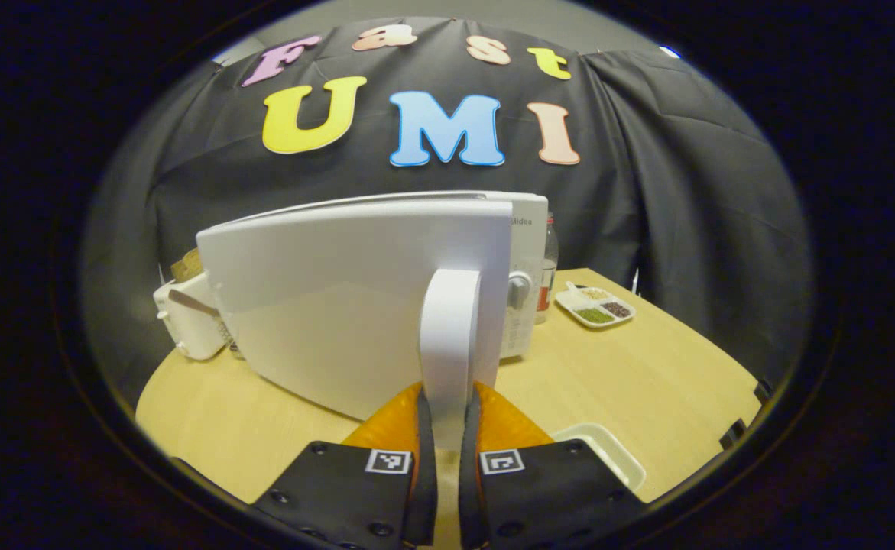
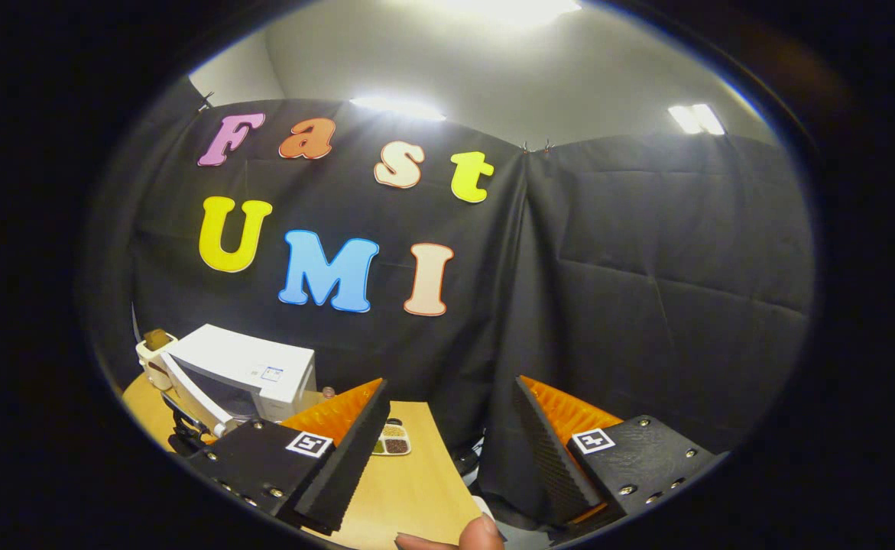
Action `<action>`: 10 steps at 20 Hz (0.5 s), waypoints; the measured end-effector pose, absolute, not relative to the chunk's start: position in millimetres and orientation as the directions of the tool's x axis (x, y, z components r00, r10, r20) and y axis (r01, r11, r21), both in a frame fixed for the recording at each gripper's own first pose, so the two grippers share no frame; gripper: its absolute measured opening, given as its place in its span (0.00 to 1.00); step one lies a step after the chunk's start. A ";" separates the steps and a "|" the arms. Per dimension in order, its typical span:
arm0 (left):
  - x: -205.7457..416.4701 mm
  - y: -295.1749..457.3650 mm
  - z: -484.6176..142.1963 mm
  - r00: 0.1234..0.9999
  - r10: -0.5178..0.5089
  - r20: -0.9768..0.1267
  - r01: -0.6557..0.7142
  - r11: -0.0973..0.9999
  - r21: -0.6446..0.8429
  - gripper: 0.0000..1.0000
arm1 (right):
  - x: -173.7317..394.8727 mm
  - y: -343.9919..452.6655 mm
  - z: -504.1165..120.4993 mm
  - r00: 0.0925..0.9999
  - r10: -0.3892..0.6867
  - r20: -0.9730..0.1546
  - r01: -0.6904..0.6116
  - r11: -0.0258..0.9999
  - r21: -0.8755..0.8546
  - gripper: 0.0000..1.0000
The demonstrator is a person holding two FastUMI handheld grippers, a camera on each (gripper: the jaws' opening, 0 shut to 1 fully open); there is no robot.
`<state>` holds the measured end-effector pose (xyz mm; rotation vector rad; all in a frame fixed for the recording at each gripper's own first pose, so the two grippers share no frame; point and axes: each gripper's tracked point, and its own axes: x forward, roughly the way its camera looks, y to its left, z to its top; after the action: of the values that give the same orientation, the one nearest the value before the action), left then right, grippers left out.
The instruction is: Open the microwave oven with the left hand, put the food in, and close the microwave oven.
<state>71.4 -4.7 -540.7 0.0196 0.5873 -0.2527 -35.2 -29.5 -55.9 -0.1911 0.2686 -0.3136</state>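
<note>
The white microwave (image 1: pixel 523 229) stands on the wooden table (image 1: pixel 646 374) with its door (image 1: pixel 340 305) swung partly outward toward me. My left gripper (image 1: pixel 449 397) is shut on the door's upright white handle (image 1: pixel 449 321), one finger on each side. In the right gripper view the microwave (image 2: pixel 256 367) sits low at the left with its door (image 2: pixel 187 389) ajar, and the left gripper (image 2: pixel 186 439) is dark below the handle. My right gripper (image 2: pixel 447 451) hangs open and empty, off the table's near right side. A white tray (image 1: pixel 608 454) lies near the front edge, its contents hidden.
A divided plate of grains (image 1: pixel 596 304) lies right of the microwave, also seen as the divided plate (image 2: pixel 392 441) between my right fingers. A bottle (image 1: pixel 549 267) stands by the microwave's right side. A white appliance (image 1: pixel 187 321) sits at the left. A fingertip (image 2: pixel 481 535) shows below.
</note>
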 end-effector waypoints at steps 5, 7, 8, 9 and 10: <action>8.4 61.7 -531.7 0.790 -0.214 -0.575 0.249 0.968 -0.020 0.24 | -23.9 29.2 -60.8 0.957 -0.182 -0.225 0.150 0.977 -0.152 0.98; -12.3 92.1 -531.9 0.789 -0.172 -0.590 0.211 0.977 -0.003 0.27 | -19.2 55.0 -60.0 0.969 -0.121 -0.214 0.096 0.987 -0.125 0.98; -21.7 109.8 -530.7 0.791 -0.142 -0.595 0.185 0.983 0.010 0.30 | -15.2 66.8 -61.6 0.973 -0.093 -0.213 0.070 0.991 -0.115 0.94; -31.3 129.5 -530.2 0.792 -0.108 -0.601 0.154 0.988 0.026 0.26 | -13.0 78.3 -64.1 0.974 -0.065 -0.216 0.044 0.994 -0.103 0.94; -41.0 150.9 -528.9 0.792 -0.067 -0.606 0.118 0.992 0.044 0.29 | -10.9 90.6 -65.8 0.975 -0.033 -0.221 0.014 0.996 -0.089 0.98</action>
<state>-41.0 150.9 -528.9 0.0810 0.6487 -0.0995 -10.9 90.6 -65.8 -0.0870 0.2244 -0.0238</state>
